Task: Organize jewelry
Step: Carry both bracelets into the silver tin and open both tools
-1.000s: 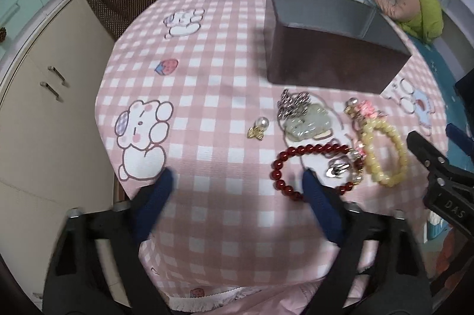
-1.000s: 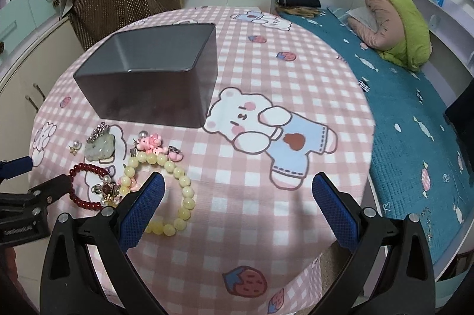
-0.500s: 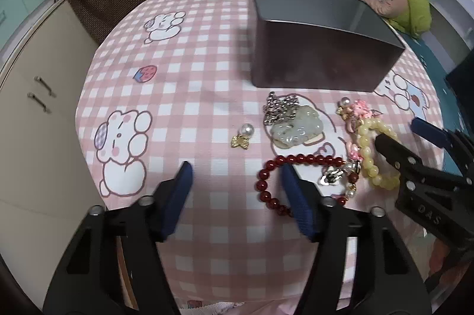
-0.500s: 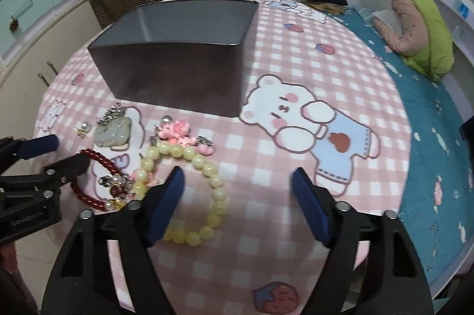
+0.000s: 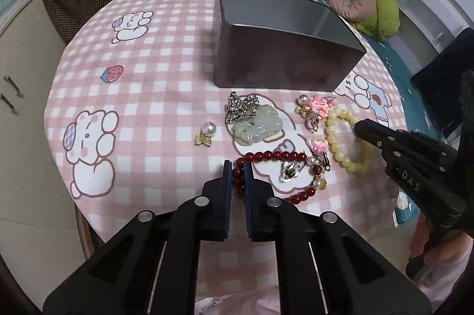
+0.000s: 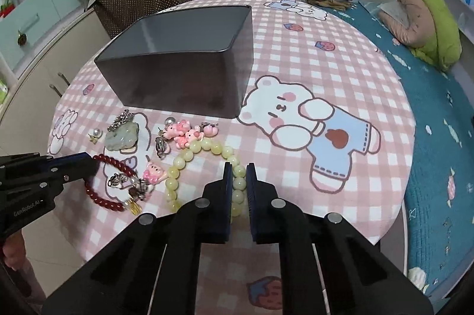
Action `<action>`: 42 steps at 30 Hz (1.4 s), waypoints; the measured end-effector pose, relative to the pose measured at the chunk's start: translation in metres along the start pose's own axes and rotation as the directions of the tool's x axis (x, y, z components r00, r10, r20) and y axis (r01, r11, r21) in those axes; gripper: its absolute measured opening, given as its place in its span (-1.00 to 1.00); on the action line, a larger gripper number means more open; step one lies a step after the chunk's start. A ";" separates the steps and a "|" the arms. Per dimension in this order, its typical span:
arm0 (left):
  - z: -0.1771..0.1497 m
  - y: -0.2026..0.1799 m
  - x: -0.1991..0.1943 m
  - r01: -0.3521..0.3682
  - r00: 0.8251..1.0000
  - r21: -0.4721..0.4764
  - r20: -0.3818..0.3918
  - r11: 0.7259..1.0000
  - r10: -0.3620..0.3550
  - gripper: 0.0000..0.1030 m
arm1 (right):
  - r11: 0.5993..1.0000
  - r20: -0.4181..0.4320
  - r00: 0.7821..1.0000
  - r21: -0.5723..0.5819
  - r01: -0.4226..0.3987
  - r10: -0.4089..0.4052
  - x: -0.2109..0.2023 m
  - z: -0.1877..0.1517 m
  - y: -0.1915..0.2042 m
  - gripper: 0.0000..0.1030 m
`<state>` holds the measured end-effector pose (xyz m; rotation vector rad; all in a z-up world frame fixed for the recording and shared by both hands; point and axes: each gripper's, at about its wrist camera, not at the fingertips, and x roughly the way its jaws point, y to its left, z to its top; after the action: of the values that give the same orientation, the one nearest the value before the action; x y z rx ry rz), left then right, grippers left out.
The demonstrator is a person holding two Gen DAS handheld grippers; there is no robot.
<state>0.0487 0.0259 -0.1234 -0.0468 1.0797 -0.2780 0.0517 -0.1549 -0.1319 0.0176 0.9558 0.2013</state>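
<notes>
Grey box (image 5: 275,69): on tabletop (image 5: 166,84), inside not visible. Red bracelet (image 5: 275,158): before box, left gripper (image 5: 238,176) fingers clamped on it. Yellow bracelet (image 6: 189,155): right gripper (image 6: 238,176) fingers clamped on beads.

A round table in a pink checked cloth (image 6: 340,27) stands between cream cabinets (image 5: 20,113) and a teal-sheeted bed (image 6: 438,113).
</notes>
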 end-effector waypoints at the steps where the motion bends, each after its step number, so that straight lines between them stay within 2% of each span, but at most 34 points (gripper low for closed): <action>1: 0.000 0.000 -0.001 0.005 1.000 -0.001 0.003 1.000 -0.005 -0.85 | 1.000 0.003 1.000 0.002 -0.008 0.008 -0.001 0.000 0.001 -0.82; 10: 0.012 -0.009 -0.026 0.085 0.995 0.009 0.057 0.996 -0.085 -0.85 | 0.999 0.058 0.998 -0.023 -0.035 0.036 -0.022 0.009 0.010 -0.82; 22: 0.038 -0.031 -0.053 0.170 0.976 0.058 0.125 0.984 -0.176 -0.85 | 0.997 0.144 0.988 -0.068 -0.038 0.047 -0.050 0.027 0.018 -0.82; 29: 0.061 -0.026 -0.079 0.145 0.965 0.065 0.213 0.987 -0.155 -0.85 | 0.996 0.223 0.974 -0.089 -0.030 0.049 -0.072 0.048 0.018 -0.82; 35: 0.090 -0.020 -0.099 0.111 0.951 0.051 0.285 0.992 -0.121 -0.85 | 0.993 0.304 0.949 -0.103 -0.049 0.079 -0.089 0.077 0.020 -0.82; 39: 0.113 -0.015 -0.099 0.107 0.948 0.027 0.300 0.994 -0.110 -0.85 | 0.991 0.315 0.943 -0.107 -0.075 0.105 -0.086 0.099 0.021 -0.82; 42: 0.125 -0.013 -0.089 0.113 0.952 0.013 0.286 0.994 -0.111 -0.85 | 0.991 0.290 0.950 -0.097 -0.089 0.114 -0.072 0.112 0.021 -0.82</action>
<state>0.1164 0.0235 0.0154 -0.1480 0.7901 -0.3599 0.0988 -0.1391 -0.0069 0.0197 0.6475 0.3241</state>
